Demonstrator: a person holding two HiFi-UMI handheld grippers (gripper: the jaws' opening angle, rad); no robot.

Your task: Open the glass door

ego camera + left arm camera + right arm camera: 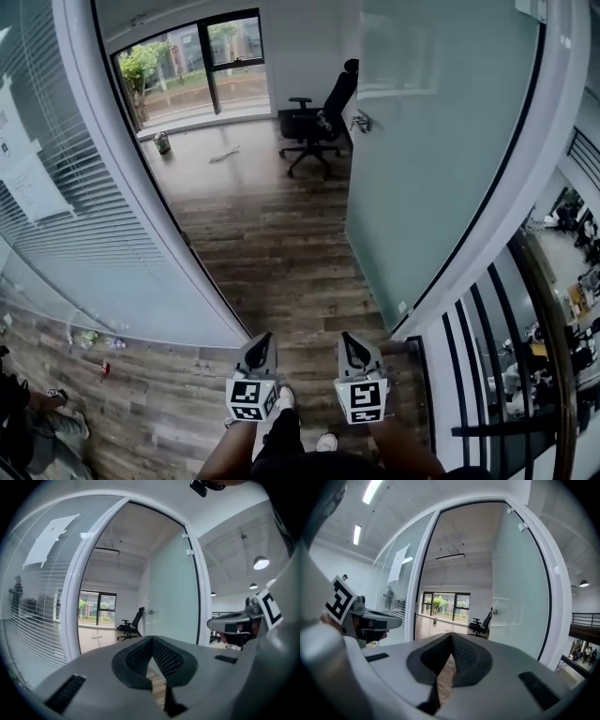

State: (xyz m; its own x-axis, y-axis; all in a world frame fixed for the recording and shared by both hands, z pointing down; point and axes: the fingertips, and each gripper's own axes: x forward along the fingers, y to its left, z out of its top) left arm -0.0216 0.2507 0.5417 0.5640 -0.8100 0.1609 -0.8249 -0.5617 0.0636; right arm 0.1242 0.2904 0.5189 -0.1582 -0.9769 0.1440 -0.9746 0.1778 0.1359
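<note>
1. At the doorway, head view: door (431, 159) stands swung into the room, handle (361, 121) at its far edge. I judge the opening done. Left gripper (262, 337) and right gripper (350, 338) sit low, side by side, well apart from it. Green pot (162, 142) by the window, contents too small to tell.
2. Left gripper view: jaws together, nothing between them, door ahead to the right.
3. Right gripper view: jaws together, empty, pointed through the doorway.

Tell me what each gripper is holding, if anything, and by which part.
Nothing. The left gripper and the right gripper both have jaws together, with nothing between them. Neither touches the door, which stands open.
</note>
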